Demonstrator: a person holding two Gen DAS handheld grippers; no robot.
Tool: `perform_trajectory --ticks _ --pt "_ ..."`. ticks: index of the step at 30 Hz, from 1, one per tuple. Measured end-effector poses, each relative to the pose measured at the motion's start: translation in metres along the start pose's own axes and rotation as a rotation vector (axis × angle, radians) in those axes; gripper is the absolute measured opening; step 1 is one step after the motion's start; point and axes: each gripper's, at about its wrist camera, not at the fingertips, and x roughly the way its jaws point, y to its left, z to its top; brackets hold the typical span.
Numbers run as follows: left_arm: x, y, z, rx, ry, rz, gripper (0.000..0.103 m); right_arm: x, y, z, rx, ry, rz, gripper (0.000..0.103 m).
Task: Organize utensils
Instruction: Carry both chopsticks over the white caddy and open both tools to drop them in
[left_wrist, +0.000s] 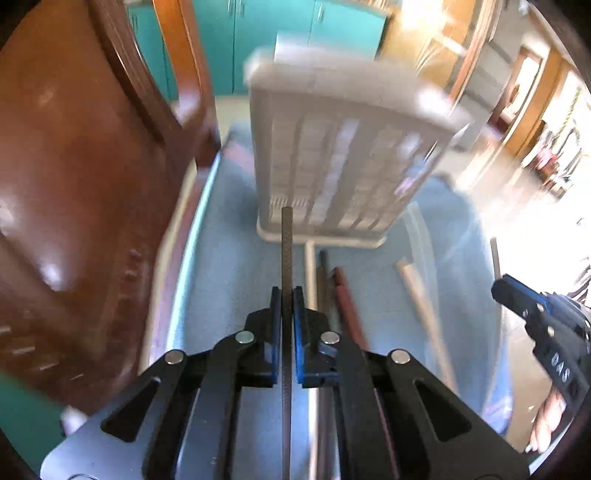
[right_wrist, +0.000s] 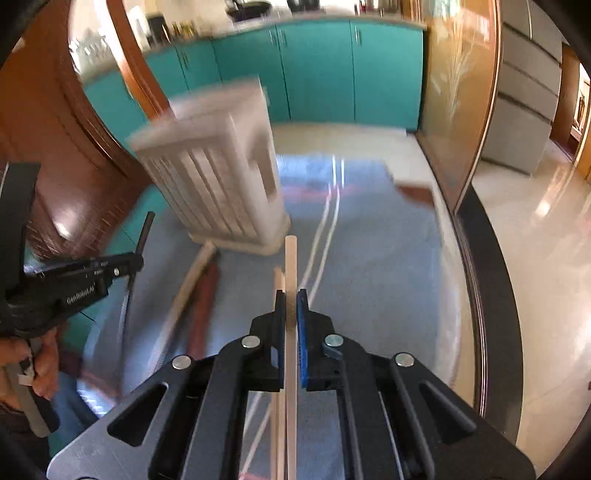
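Note:
My left gripper (left_wrist: 287, 295) is shut on a dark, rough-textured chopstick (left_wrist: 286, 251) that points up toward a white slotted utensil holder (left_wrist: 347, 147) standing on the blue mat. My right gripper (right_wrist: 291, 297) is shut on a pale cream chopstick (right_wrist: 290, 266); a second cream stick (right_wrist: 277, 284) lies just left of it, below. On the mat in front of the holder (right_wrist: 221, 177) lie a white stick (left_wrist: 310, 273), a reddish-brown one (left_wrist: 347, 306) and a cream one (left_wrist: 417, 291). The left gripper (right_wrist: 138, 258) with its dark stick shows at the left of the right wrist view.
A glossy brown wooden chair (left_wrist: 74, 184) stands close on the left. The blue mat (right_wrist: 388, 258) covers a round table with a dark rim (right_wrist: 491, 295). Teal cabinets (right_wrist: 317, 70) stand behind. A person's hand (right_wrist: 40, 365) holds the left gripper.

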Motion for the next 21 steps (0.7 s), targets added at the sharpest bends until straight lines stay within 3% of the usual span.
perform_trajectory --ticks 6,13,18,21 --pt "-0.104 -0.003 0.011 0.028 -0.2 -0.05 0.007 -0.09 0.01 0.025 -0.037 -0.185 0.061 0.007" --pt "-0.188 -0.012 0.069 -0.004 -0.467 -0.031 0.007 -0.152 0.018 0.089 0.029 -0.462 0.193 0.007" --pt "-0.201 -0.009 0.107 -0.099 -0.607 -0.001 0.007 -0.159 0.017 0.129 0.135 -0.656 0.168 0.007" --pt "-0.165 -0.011 0.117 -0.121 -0.568 0.027 0.007 -0.128 0.021 0.138 0.123 -0.653 0.071 0.007"
